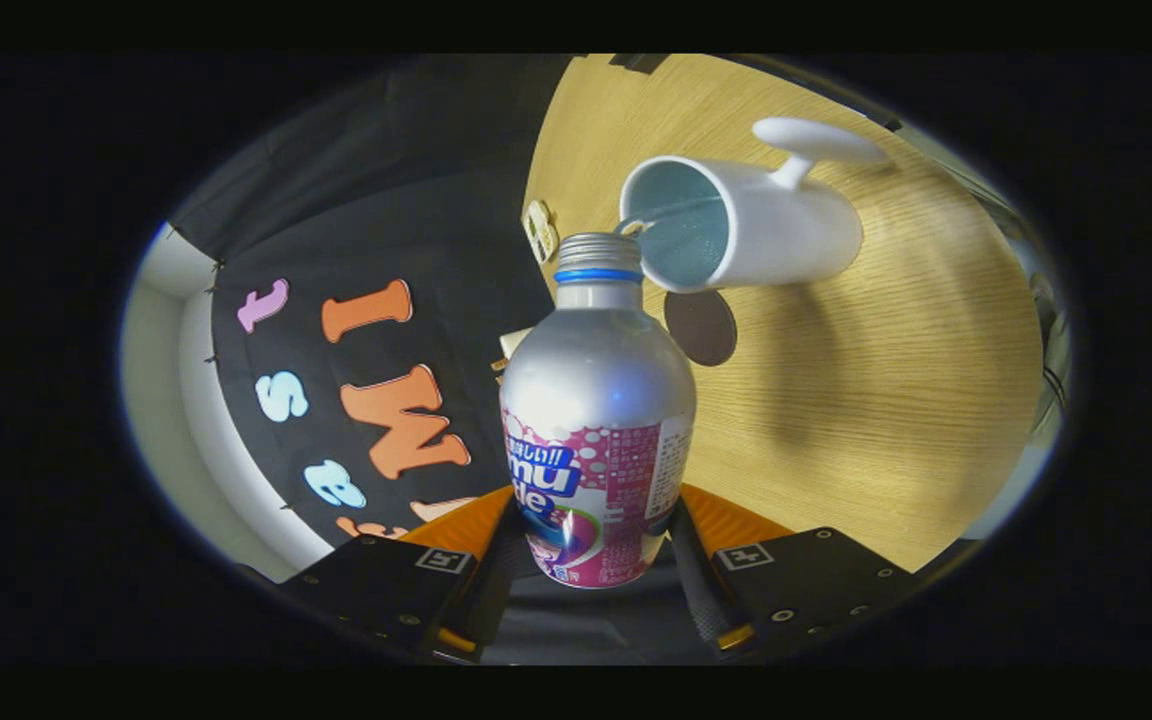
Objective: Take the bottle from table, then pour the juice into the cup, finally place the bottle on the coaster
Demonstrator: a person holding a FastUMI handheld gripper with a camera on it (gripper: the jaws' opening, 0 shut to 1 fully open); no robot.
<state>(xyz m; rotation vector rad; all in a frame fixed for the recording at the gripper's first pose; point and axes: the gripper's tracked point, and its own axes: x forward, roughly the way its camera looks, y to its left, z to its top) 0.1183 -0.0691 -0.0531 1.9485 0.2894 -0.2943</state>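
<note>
Right — gripper [591, 560] clamped on the bottle [596, 420] low on its label, tilted at the cup [736, 225]; smooth metal, likely slippery — hold firm.

1. The tool [591, 590] is rolled hard to one side, so the scene ahead of it looks tipped.
2. Its two fingers [481, 600] stand close together, both pressing on the lower body of the bottle [596, 420].

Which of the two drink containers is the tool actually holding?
The silver bottle, clamped between the tool's fingers. The white cup stands apart on the table beyond it.
</note>
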